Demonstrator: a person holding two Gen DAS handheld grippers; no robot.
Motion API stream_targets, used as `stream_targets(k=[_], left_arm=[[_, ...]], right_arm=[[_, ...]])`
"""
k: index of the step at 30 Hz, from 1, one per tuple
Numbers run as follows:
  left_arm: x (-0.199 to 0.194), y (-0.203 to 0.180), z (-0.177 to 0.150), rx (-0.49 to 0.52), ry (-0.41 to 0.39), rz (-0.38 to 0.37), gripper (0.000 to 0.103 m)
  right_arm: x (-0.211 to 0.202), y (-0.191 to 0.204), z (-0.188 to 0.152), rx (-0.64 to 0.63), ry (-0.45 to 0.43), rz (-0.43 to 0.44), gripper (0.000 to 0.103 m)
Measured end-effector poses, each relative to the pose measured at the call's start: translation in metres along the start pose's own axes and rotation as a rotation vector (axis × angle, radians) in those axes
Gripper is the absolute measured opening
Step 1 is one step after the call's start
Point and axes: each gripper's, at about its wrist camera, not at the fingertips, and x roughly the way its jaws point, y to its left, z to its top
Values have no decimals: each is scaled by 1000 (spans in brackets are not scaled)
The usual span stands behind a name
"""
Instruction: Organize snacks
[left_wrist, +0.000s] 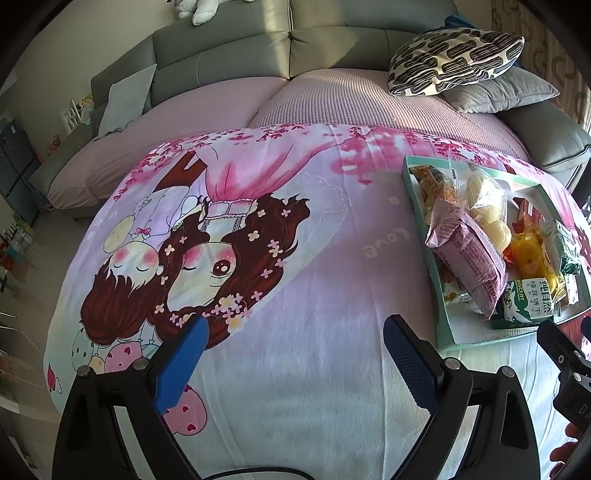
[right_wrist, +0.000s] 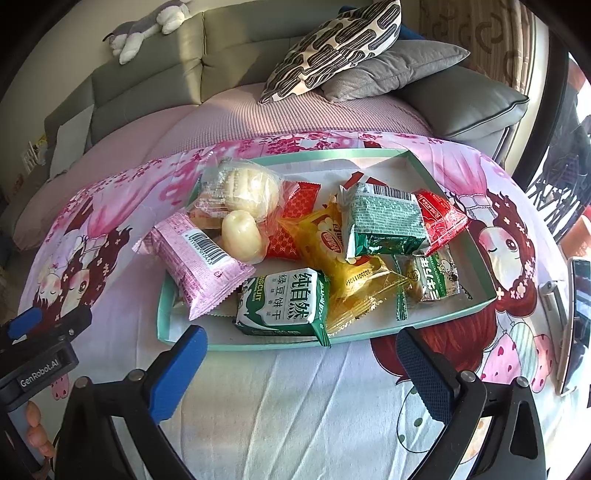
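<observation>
Snacks: a heap of wrapped packets lies in a shallow mint-green tray (right_wrist: 369, 334) on the counter, which is covered by a pink cartoon-print cloth (right_wrist: 295, 406).
Tray position: in the right wrist view just beyond the right tool, its near rim close to the fingertips; in the left wrist view it sits far to the right (left_wrist: 443, 343).
Pink packet (right_wrist: 195, 258): at the left end of the tray, barcode up, its end jutting over the left rim.
Clear bag of pale round pieces (right_wrist: 240, 199): behind the pink packet, touching it.
Green-and-white biscuit packet (right_wrist: 282, 302): at the front of the tray, beside the pink packet.
Yellow packets (right_wrist: 332, 247): in the middle of the heap, partly under the dark green packet (right_wrist: 384, 225).
Red packets (right_wrist: 439, 218): one at the right rear, others showing near the middle.
Small green-labelled sweet (right_wrist: 432, 275): near the front right of the tray.
Right tool (right_wrist: 301, 349): blue-padded fingers spread wide, nothing between them, above the cloth in front of the tray.
Left tool (left_wrist: 295, 339): fingers likewise wide apart and empty, over the cloth, well apart from the tray.
Background: a grey sofa (right_wrist: 147, 74) with a patterned cushion (right_wrist: 332, 44) lying on a grey cushion (right_wrist: 391, 66).
Right edge: a phone (right_wrist: 576, 321) lies on the cloth.
</observation>
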Motion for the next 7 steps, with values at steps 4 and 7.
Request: stream_targets(k=[4,7], left_arm=[[1,1,0,-4,0,4,96],[3,2,0,-15,10,-7,96]], right_arm=[[2,0,-1,-1,4,1,103],[3,0,-1,-1,5,1,103]])
